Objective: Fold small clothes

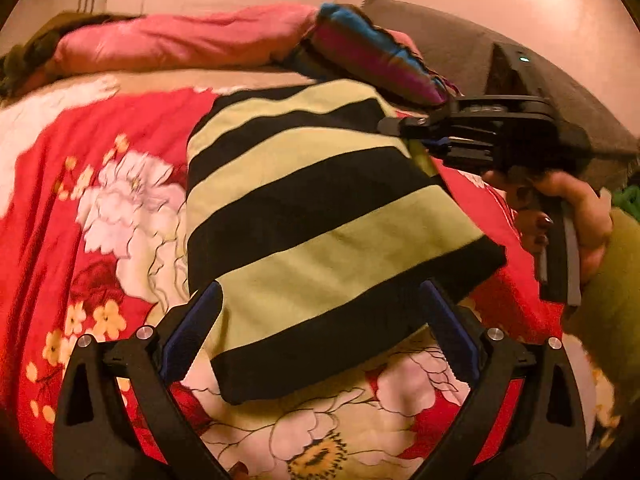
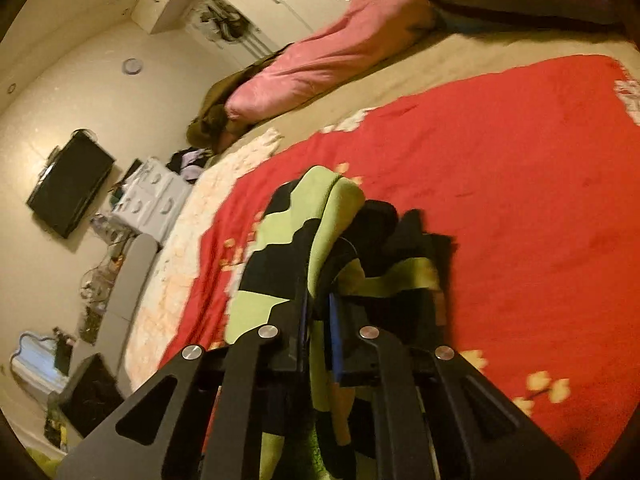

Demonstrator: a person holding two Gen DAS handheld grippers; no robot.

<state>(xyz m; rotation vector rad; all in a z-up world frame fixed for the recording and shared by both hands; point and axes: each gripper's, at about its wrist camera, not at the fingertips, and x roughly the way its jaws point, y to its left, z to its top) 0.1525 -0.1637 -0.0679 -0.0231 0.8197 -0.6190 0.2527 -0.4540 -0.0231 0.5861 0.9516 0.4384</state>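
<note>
Left view: left gripper (image 1: 320, 332) spread over the striped garment (image 1: 312, 216) on the red bedspread (image 1: 60, 208); hand (image 1: 576, 216) visible. Right view: right gripper (image 2: 320, 300) pinching the garment's edge; television (image 2: 70, 186) on the wall (image 2: 80, 92), pink pillow (image 2: 332, 60).

One striped garment (image 1: 312, 216) in yellow-green and black lies at the middle of the left wrist frame, on one red floral bedspread (image 1: 60, 208) that fills the lower half. Two grippers show there: the left gripper (image 1: 320, 320) at the bottom edge and the right gripper (image 1: 390, 126) at the right, held by one hand (image 1: 568, 216). Along the top lie one pink pillow (image 1: 180, 40) and one multicoloured striped cushion (image 1: 368, 52); the right wrist frame adds one dark wall screen (image 2: 70, 184) at its left.
</note>
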